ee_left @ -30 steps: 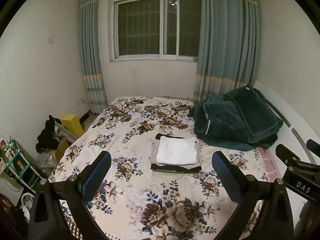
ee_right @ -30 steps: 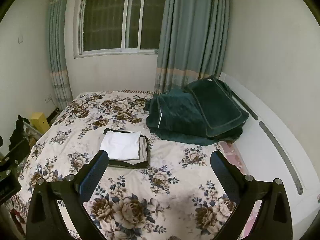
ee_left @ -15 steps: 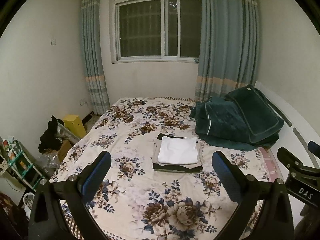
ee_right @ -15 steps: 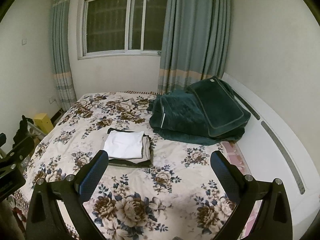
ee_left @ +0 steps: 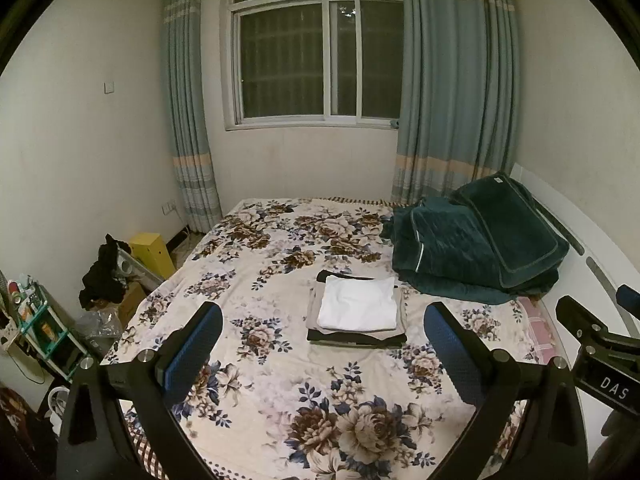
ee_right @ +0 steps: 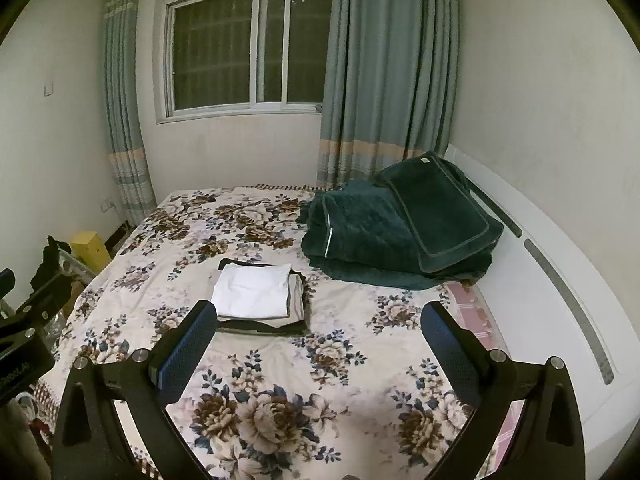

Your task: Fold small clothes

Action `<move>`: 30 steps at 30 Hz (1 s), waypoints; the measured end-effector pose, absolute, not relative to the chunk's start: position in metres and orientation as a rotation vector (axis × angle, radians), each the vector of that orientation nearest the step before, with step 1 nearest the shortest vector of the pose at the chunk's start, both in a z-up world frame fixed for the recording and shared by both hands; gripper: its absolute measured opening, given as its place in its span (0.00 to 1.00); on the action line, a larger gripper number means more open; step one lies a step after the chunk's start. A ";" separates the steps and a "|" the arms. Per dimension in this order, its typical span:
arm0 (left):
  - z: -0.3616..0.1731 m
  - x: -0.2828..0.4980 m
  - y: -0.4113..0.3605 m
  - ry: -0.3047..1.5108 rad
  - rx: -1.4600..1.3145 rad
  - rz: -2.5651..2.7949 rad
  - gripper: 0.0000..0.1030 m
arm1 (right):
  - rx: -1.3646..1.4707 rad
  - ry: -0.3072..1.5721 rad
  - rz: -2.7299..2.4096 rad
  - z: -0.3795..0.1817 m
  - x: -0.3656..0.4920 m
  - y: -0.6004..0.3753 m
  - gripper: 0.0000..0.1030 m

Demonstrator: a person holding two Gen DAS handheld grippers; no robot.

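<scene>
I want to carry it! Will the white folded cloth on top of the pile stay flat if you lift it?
Probably not. The white folded cloth looks thin and soft, so it would likely droop and unfold. It seems light. It lies loose atop the stack of folded clothes, so a push might slide it.

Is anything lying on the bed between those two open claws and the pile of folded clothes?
No, only bare flowered bedspread. Both wrist views show nothing between the left gripper, the right gripper and the folded clothes.

Plenty of open floral bedspread is sitting in front of the folded stack; only that green quilt pile is crowding its right side, near but not touching.
</scene>
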State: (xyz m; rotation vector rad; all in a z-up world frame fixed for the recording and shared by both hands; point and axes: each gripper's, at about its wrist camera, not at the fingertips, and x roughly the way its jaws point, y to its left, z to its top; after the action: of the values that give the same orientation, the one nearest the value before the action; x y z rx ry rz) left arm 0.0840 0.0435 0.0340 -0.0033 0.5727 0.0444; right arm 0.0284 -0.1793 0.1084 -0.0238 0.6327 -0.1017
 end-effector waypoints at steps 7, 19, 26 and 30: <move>0.034 0.085 0.042 0.571 0.001 0.046 1.00 | -0.025 0.632 -0.088 0.108 0.029 -0.176 1.00; 0.035 0.086 0.040 0.571 -0.003 0.039 1.00 | -0.024 0.635 -0.084 0.106 0.027 -0.176 1.00; 0.035 0.086 0.040 0.571 -0.003 0.040 1.00 | -0.028 0.634 -0.081 0.105 0.029 -0.176 1.00; 0.036 0.086 0.039 0.570 -0.003 0.041 1.00 | -0.023 0.632 -0.083 0.107 0.028 -0.176 1.00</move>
State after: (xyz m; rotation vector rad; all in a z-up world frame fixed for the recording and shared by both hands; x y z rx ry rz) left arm 0.0861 0.0391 0.0358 -0.0031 0.5701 0.0408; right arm 0.0277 -0.1756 0.1065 -0.0227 0.6323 -0.0825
